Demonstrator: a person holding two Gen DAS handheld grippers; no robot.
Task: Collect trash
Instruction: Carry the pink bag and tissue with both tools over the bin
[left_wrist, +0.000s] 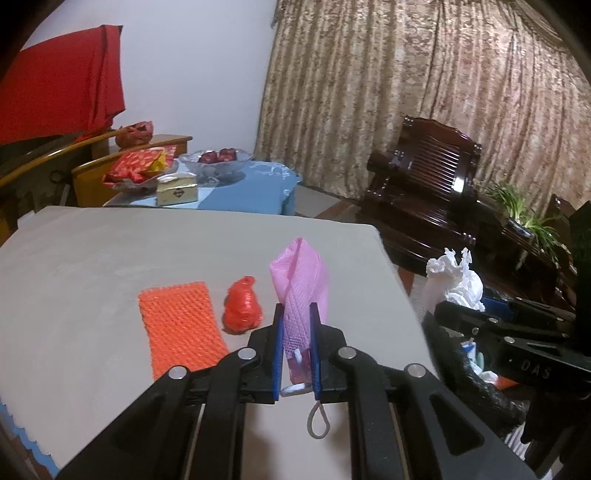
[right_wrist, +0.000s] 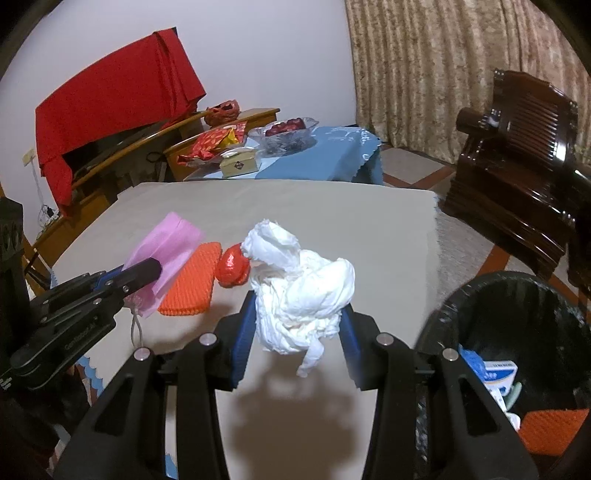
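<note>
My left gripper (left_wrist: 296, 314) is shut on a pink foam net sleeve (left_wrist: 301, 284) and holds it above the beige table (left_wrist: 110, 258); it also shows in the right wrist view (right_wrist: 162, 254). My right gripper (right_wrist: 299, 314) is shut on a crumpled white tissue wad (right_wrist: 299, 295), held above the table's right part; the wad also shows in the left wrist view (left_wrist: 454, 280). An orange foam net (left_wrist: 181, 328) and a crumpled red wrapper (left_wrist: 242, 306) lie on the table. A black-lined trash bin (right_wrist: 517, 332) stands at the right beside the table.
The bin holds a blue-white box (right_wrist: 495, 373) and an orange net (right_wrist: 550, 428). Behind the table stands a blue-clothed side table (left_wrist: 251, 188) with a glass fruit bowl (left_wrist: 218, 158) and a tissue box (left_wrist: 177, 190). A dark wooden chair (left_wrist: 424, 177) stands at the right.
</note>
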